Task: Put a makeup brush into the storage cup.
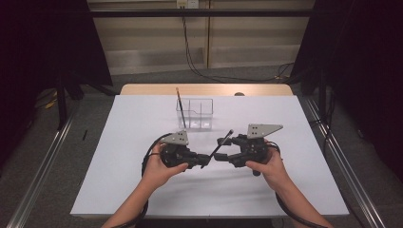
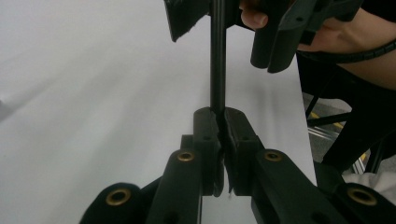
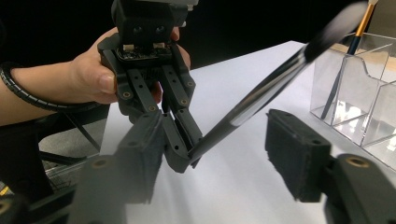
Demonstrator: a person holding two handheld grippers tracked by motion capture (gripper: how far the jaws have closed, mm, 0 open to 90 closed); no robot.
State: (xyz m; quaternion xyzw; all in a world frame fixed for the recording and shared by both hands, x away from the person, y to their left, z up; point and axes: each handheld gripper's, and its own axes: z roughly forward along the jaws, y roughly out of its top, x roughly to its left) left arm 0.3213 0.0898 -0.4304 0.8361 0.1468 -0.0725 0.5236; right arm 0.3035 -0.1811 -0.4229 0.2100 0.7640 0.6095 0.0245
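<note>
A slim black brush (image 1: 219, 145) slants up to the right above the white table (image 1: 142, 190). My left gripper (image 1: 205, 160) is shut on its lower end; in the left gripper view the jaws (image 2: 218, 114) pinch the handle (image 2: 217, 60). My right gripper (image 1: 219, 149) faces it from the right, and its jaws stand apart on either side of the brush. In the right gripper view the brush (image 3: 261, 91) passes between the two pads with a gap on each side, and the left gripper (image 3: 189, 158) grips its tip.
A clear plastic organizer (image 1: 195, 113) with several compartments stands behind the grippers at mid table. Another brush (image 1: 180, 107) leans in its left compartment, its gold ferrule (image 3: 362, 23) showing. Dark stands and cables flank the table.
</note>
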